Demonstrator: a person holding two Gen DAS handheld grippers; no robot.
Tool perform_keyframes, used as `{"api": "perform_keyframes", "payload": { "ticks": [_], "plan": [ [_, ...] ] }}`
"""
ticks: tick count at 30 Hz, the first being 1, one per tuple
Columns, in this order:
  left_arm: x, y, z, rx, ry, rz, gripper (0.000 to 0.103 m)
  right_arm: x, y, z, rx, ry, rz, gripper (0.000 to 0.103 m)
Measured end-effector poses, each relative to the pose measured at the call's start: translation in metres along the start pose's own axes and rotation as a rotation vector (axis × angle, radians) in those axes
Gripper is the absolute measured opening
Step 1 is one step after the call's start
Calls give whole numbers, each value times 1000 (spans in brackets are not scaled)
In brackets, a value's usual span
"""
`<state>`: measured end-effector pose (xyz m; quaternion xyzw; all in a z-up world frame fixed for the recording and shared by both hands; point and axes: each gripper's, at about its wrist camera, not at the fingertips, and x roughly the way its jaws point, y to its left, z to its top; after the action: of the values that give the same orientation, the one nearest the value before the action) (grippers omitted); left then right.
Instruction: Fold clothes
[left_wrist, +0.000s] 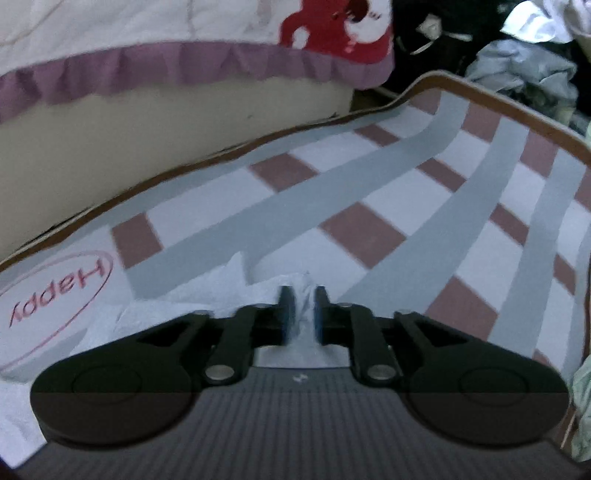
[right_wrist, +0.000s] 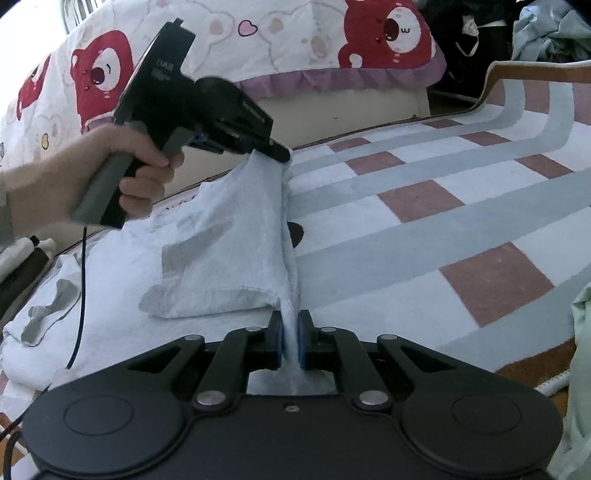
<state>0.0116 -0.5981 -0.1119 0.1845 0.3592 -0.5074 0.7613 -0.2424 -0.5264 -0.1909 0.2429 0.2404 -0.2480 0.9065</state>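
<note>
A white shirt (right_wrist: 229, 236) lies on a checked mat (right_wrist: 424, 206), and one edge of it is lifted into a taut ridge between both grippers. My right gripper (right_wrist: 290, 325) is shut on the near end of that edge, with cloth pinched between its blue pads. A hand (right_wrist: 74, 173) holds my left gripper (right_wrist: 282, 153), whose tips pinch the far end and lift the fabric off the mat. In the left wrist view, the left gripper (left_wrist: 303, 295) has bunched white shirt (left_wrist: 207, 295) between its fingers.
A bed with a white cover printed with red bears (right_wrist: 258, 44) and a purple frill runs along the far side. A pile of clothes (right_wrist: 546, 29) sits at the back right. A pale green garment (right_wrist: 580, 369) lies at the right edge. A black cable (right_wrist: 83, 277) hangs at the left.
</note>
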Motion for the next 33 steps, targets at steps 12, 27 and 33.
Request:
{"api": "perform_keyframes", "payload": {
  "ticks": [12, 27, 33],
  "plan": [
    [-83, 92, -63, -213, 33, 24, 74, -12, 11, 22, -30, 145, 50, 64],
    [-56, 25, -86, 69, -44, 172, 6, 23, 26, 34, -122, 155, -45, 58],
    [-64, 52, -85, -76, 28, 310, 54, 19, 26, 26, -170, 157, -104, 54]
  ]
}}
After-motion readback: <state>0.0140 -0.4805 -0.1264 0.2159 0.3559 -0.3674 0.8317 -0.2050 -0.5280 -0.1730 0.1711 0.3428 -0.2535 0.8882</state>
